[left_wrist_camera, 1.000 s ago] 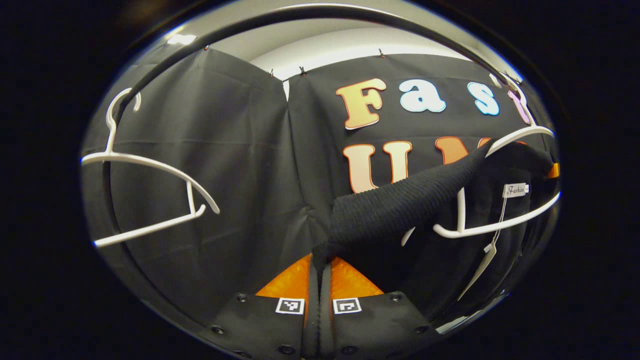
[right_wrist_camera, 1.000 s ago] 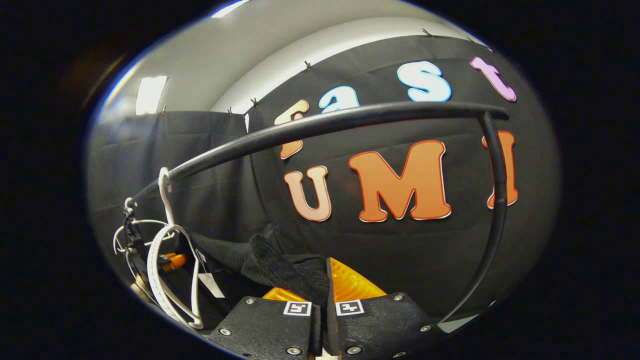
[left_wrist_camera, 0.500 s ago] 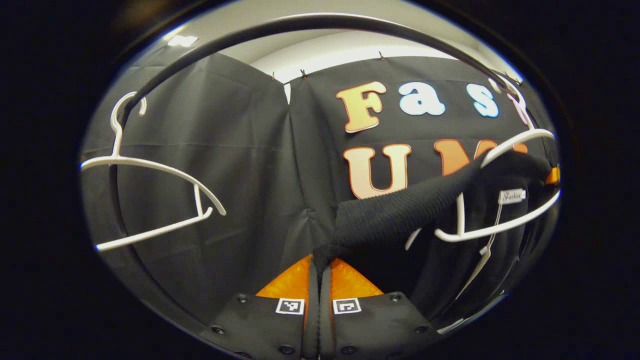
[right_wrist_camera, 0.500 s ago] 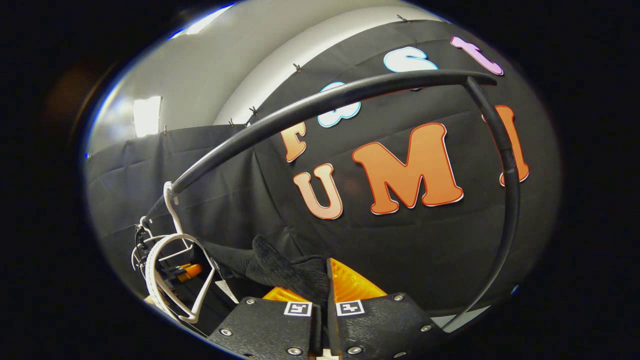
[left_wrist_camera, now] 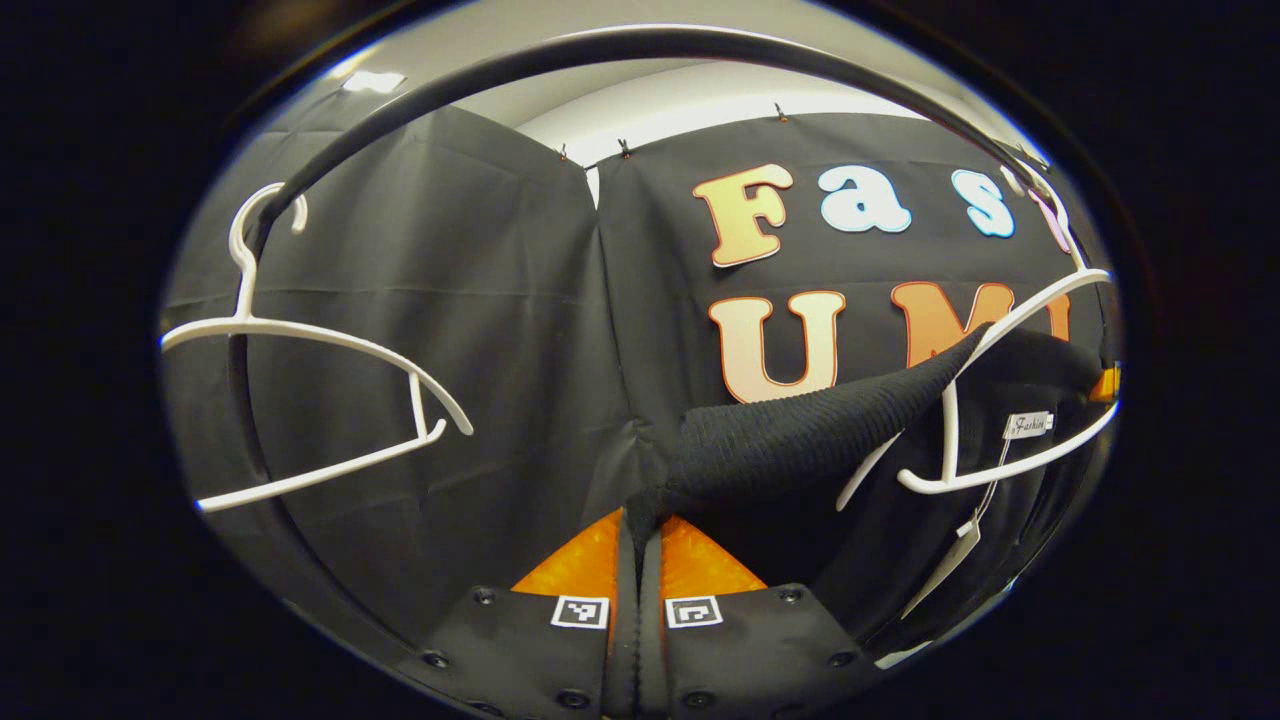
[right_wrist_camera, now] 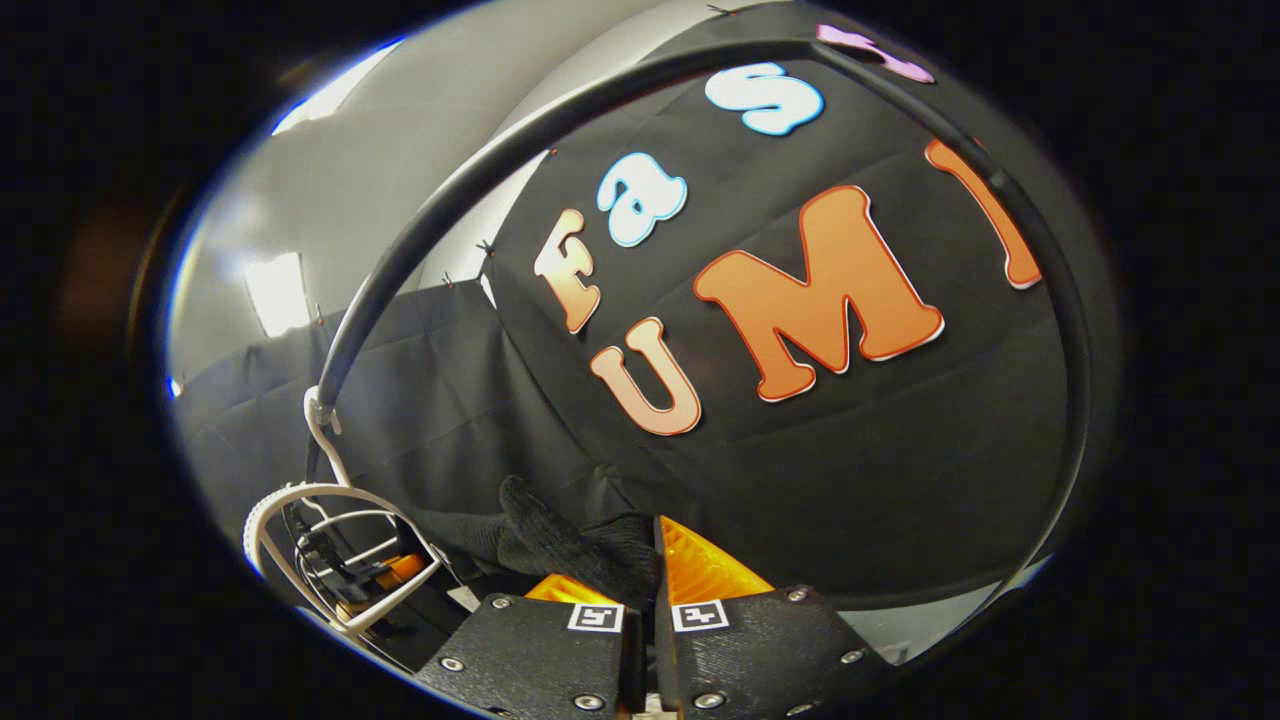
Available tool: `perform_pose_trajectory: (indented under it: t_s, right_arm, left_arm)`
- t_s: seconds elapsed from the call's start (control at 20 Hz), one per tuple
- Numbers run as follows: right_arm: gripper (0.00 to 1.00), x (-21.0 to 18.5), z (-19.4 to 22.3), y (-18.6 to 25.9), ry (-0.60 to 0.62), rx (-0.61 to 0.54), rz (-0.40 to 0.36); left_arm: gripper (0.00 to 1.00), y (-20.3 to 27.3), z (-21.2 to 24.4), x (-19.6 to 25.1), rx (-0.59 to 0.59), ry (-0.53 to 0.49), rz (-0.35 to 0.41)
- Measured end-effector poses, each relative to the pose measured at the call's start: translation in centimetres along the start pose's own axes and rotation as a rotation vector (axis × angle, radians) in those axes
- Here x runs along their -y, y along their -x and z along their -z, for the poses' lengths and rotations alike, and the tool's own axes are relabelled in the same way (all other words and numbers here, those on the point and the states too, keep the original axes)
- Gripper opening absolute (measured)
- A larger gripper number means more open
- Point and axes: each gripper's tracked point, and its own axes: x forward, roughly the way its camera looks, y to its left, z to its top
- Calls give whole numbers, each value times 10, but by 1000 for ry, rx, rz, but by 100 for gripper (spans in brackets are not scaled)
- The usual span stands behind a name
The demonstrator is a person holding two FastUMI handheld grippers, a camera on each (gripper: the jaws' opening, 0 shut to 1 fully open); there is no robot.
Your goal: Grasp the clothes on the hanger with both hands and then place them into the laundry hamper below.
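**Both grippers pinching the black garment, hanger not yet clear**

Left gripper view: left gripper (left_wrist_camera: 637,520) is clamped tight on an edge of the black garment (left_wrist_camera: 800,435), both fingers pressing a fold of it; the cloth runs taut from the fingers up and right to the white hanger (left_wrist_camera: 1010,470), likely because it is being pulled sideways to slip it off the hanger arm; garment is dark ribbed knit, with a small label and a paper tag (left_wrist_camera: 945,560) dangling below the hanger; an empty white hanger (left_wrist_camera: 320,345) hangs on the black rail (left_wrist_camera: 600,50) at the left, well apart.

Right gripper view: right gripper (right_wrist_camera: 648,575) is closed on a bunched fold of the same garment (right_wrist_camera: 545,540), knit crumpled just above the fingers; grip at the opposite end probably spreads the load; the white hanger (right_wrist_camera: 330,500) hooks the rail (right_wrist_camera: 480,160) at lower left; hamper cannot be placed from here.
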Motion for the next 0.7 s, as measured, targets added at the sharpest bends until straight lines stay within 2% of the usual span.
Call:
perform_pose_trajectory:
  t_s: [0.1, 0.3, 0.5, 0.6, 0.7]
  right_arm:
    - [4, 5, 14, -5, -59, 9, 7]
    - [4, 18, 59, -25, -144, -22, 56]
    - [4, 20, 112, -42, -170, -78, 100]
    - [4, 23, 143, -39, -192, -112, 126]
    - [4, 26, 176, -35, -213, -137, 147]
  left_arm:
    - [7, 0, 6, -4, -8, -6, 6]
    - [7, -11, 43, -17, -92, 82, -5]
    - [7, -2, 66, -27, -120, 38, -19]
    - [7, 8, 86, -13, -146, 45, 22]
    - [7, 14, 114, 4, -177, 9, 63]
